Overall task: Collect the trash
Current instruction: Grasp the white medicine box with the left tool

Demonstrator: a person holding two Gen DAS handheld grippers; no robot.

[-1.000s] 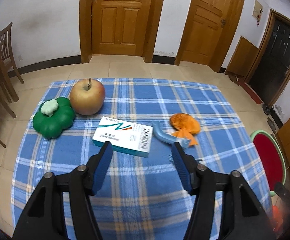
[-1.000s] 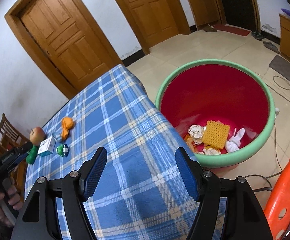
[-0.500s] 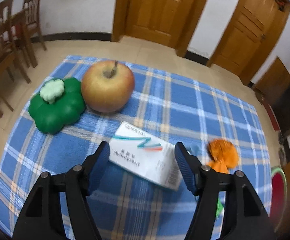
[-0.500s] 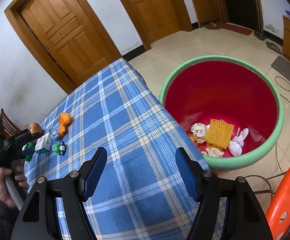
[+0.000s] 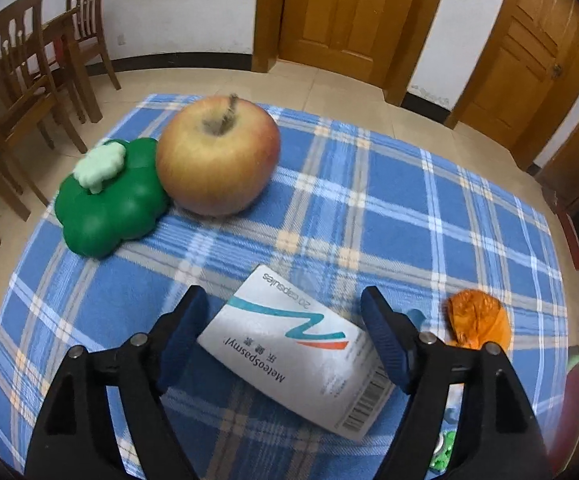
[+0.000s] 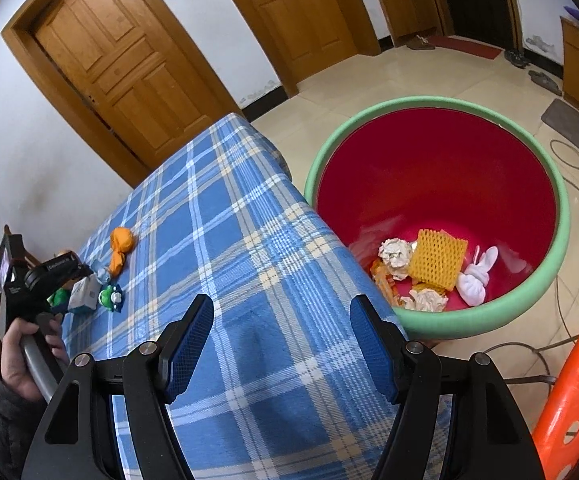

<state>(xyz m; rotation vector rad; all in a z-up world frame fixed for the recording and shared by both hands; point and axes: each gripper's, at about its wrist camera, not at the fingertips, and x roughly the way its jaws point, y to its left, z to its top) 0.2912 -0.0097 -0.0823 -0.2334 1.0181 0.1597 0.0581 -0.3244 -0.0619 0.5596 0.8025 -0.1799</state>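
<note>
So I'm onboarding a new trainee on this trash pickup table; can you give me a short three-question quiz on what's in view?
1. True or false: the left tongs straddle the white medicine box without pressing it.
2. What sits against the apple? A) green toy pepper B) orange wrapper C) bin
3. Fill in: the red bin has a ____ rim.

Key: 1 true; 2 A, the green toy pepper; 3 green.
</note>
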